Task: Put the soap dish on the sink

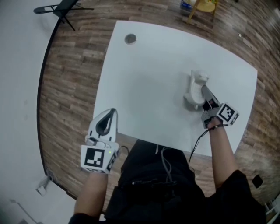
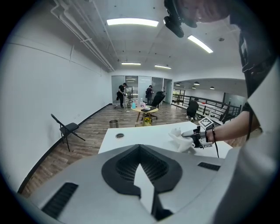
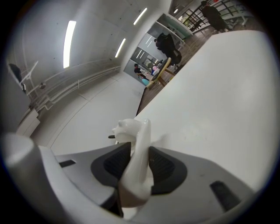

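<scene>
Holding: our right gripper (image 3: 139, 149) jaws pinch the soap dish (image 3: 136, 171) rim.
Spare: left gripper (image 2: 140, 148) jaws pressed together, empty.
Tip: we lift slowly, grip tight.

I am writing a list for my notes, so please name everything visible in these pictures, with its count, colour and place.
table: one, white, centre, on a brown wooden floor.
soap dish: one, white, at the table's right part, held by the right gripper.
cable hole: one, grey, in the tabletop's far left corner.
folding chair: one, black, on the floor beyond the table.
round table: one, yellowish, far behind.
left gripper: one, white and black, jaws together, empty, at the table's near left edge.
right gripper: one, same colours, shut on the soap dish.
</scene>
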`<control>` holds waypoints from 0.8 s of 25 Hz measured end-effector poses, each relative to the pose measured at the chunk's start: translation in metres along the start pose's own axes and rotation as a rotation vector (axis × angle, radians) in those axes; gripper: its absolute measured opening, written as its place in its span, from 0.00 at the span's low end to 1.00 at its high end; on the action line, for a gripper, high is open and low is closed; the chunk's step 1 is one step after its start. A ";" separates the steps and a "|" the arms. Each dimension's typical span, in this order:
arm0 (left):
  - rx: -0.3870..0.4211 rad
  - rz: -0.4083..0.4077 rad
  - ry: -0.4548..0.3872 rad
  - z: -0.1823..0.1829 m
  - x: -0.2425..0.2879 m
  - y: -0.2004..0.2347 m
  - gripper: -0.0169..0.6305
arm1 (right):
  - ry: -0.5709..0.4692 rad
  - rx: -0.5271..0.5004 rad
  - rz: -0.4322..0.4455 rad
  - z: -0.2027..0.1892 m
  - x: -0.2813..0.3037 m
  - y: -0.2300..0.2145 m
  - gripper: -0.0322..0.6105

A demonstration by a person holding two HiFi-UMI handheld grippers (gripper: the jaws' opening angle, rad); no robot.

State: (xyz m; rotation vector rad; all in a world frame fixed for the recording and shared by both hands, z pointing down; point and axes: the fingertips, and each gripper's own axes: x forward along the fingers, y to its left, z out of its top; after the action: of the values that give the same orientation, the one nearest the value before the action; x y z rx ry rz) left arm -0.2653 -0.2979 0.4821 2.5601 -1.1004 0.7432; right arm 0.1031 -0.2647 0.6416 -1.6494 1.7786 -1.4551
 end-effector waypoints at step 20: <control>-0.064 0.152 -0.036 -0.027 -0.070 0.018 0.01 | 0.043 -0.076 -0.116 0.005 0.019 -0.008 0.26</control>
State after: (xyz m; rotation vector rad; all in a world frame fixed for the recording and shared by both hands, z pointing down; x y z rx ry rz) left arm -0.3289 -0.2571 0.4666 2.4665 -1.3205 0.6873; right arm 0.1062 -0.2823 0.6538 -1.7998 1.8091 -1.4991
